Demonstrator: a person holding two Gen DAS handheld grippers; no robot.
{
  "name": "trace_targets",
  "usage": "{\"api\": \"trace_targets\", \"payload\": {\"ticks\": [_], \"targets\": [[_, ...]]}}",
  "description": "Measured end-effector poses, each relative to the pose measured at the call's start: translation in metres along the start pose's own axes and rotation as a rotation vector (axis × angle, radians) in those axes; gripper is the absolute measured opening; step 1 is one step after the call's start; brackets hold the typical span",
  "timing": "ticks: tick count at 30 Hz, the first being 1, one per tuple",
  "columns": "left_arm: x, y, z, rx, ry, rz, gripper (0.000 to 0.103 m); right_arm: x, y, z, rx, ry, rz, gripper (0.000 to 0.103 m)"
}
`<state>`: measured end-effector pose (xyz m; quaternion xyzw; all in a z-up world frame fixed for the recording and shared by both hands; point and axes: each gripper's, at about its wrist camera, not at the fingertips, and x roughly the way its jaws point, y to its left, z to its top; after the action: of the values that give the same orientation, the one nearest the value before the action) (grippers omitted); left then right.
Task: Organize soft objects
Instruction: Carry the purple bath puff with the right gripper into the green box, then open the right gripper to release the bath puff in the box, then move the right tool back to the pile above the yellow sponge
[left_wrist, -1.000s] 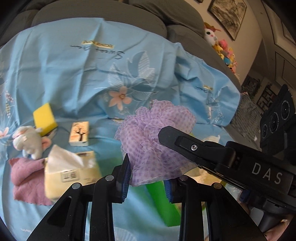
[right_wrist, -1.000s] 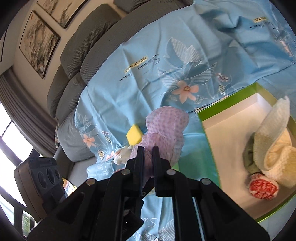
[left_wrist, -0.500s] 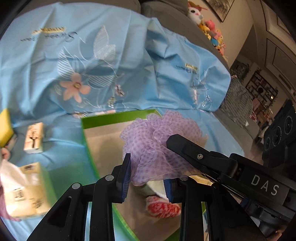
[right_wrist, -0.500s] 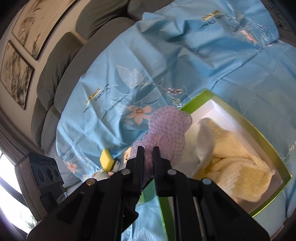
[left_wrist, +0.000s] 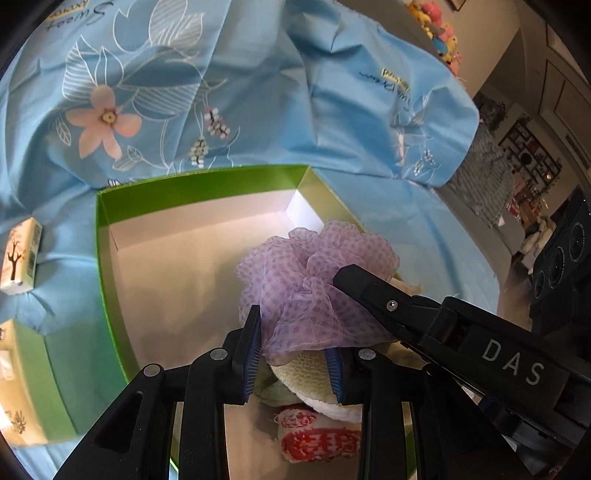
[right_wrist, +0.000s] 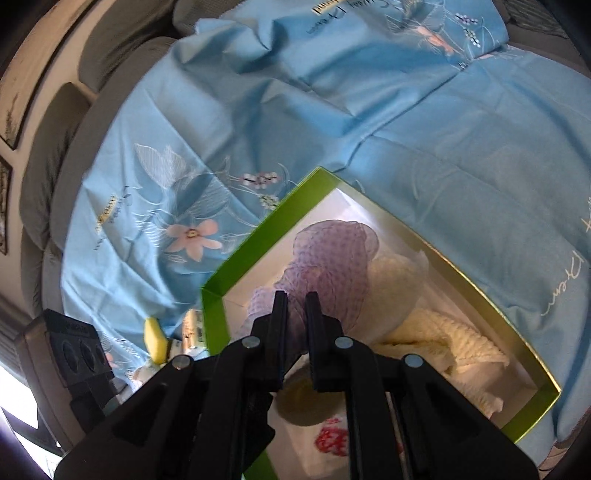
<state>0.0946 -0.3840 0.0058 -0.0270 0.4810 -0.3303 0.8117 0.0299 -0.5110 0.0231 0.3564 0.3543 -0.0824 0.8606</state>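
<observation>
Over green box (left_wrist: 192, 186) now, perhaps lower: purple pouf (left_wrist: 317, 280).

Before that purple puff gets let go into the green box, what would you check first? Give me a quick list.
1. Purple mesh bath puff is over the green-rimmed cardboard box: ok.
2. Right hand-held gripper is shut on the puff: ok.
3. Left hand-held gripper has puff mesh between its fingers; whether the pads press it: cannot tell.
4. Bare box floor free to the puff's left: ok.
5. Cream knitted cloth and red-and-white patterned bundle already lie inside, under and near the puff; it may settle on top of them: ok.
6. Puff resting on the contents or hanging above them: cannot tell.
</observation>
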Motion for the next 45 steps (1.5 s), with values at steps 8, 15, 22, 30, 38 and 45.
{"api": "trace_targets", "payload": {"ticks": [8,15,22,30,38,45], "targets": [[0.013,0.002,-0.005,-0.006,0.051,0.065,0.032,0.019,-0.013,0.0,0.035,0.052,-0.055,0.012],[0.01,0.001,-0.004,-0.001,0.06,0.065,0.032,0.021,-0.016,-0.001,0.039,0.057,-0.061,0.015],[-0.028,-0.002,-0.005,-0.014,-0.003,0.018,0.032,-0.013,0.002,-0.005,-0.045,-0.027,-0.098,0.071],[-0.077,0.0,-0.008,-0.007,-0.113,0.094,0.066,-0.038,0.025,-0.011,-0.12,-0.138,-0.181,0.102],[-0.125,0.04,-0.031,-0.055,-0.194,0.161,0.08,-0.048,0.049,-0.02,-0.171,-0.155,-0.125,0.102],[-0.176,0.108,-0.065,-0.204,-0.273,0.252,0.08,-0.049,0.085,-0.039,-0.286,-0.165,-0.138,0.102]]}}
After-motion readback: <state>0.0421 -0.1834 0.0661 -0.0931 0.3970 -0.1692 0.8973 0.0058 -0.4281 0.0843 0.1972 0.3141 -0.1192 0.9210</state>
